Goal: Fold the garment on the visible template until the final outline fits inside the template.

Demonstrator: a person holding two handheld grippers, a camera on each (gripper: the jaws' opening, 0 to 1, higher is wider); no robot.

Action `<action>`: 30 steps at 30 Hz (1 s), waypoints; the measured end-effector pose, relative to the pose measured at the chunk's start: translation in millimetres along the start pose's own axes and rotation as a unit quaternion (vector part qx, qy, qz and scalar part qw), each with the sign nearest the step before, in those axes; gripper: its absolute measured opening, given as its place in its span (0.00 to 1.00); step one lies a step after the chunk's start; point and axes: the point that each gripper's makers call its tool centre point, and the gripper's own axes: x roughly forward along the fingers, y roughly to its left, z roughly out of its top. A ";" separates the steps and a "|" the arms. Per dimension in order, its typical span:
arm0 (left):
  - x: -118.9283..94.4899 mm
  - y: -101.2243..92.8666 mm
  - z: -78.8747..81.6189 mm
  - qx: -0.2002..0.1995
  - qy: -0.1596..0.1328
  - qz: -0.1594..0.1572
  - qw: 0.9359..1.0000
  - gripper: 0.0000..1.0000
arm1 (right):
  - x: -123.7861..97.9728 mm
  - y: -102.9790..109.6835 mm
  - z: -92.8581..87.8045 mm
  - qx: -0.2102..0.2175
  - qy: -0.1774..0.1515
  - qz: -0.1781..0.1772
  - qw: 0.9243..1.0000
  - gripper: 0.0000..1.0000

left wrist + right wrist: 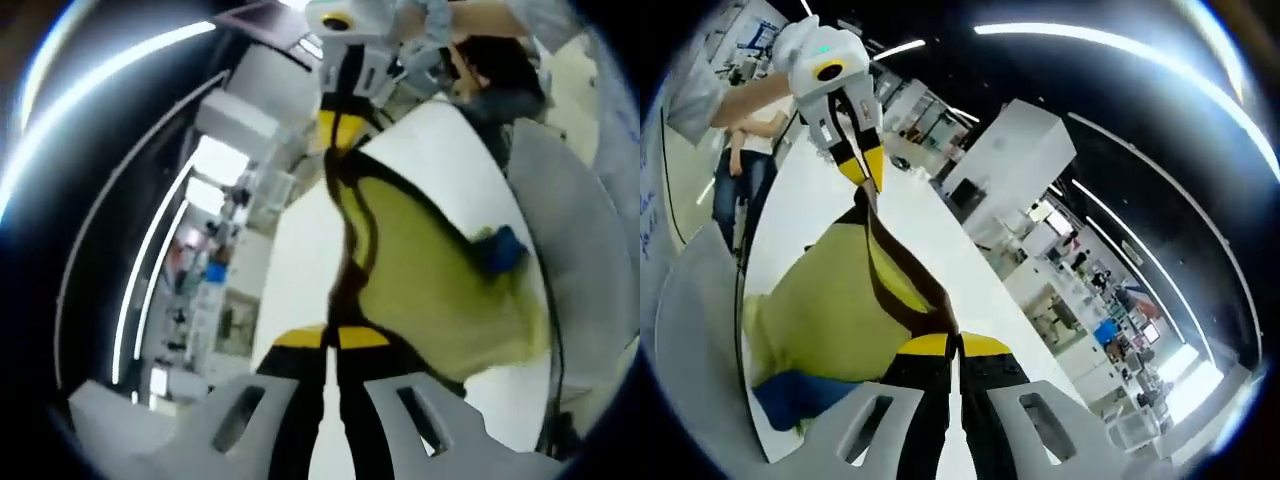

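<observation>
A yellow-green garment (430,280) with a dark brown edge band and a blue patch (500,250) hangs stretched between both grippers above a white table (300,260). My left gripper (330,338) is shut on the brown band at the bottom of the left gripper view. At the top of that view, the right gripper (340,128) pinches the band's other end. In the right gripper view my right gripper (955,345) is shut on the brown band (905,285). The left gripper (865,170) holds the far end at upper left. The garment's body (830,300) sags leftward with the blue patch (800,395) lowest.
A grey sheet (580,260) lies beside the garment, seen again as the grey sheet (690,320) at the left. A person (740,120) stands behind the left gripper. White cabinets (1020,150), shelves and ceiling light strips lie beyond the table.
</observation>
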 end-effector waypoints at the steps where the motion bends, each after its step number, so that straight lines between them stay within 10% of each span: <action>1: 3.1 1.6 -2.4 -0.005 0.001 0.001 1.000 0.00 | 3.3 -1.3 -1.8 0.001 0.001 0.000 1.000 0.02; 30: 124.7 -9.9 -108.9 -0.144 0.058 -0.016 0.988 0.00 | 122.0 14.4 -93.9 0.058 0.071 0.049 0.995 0.02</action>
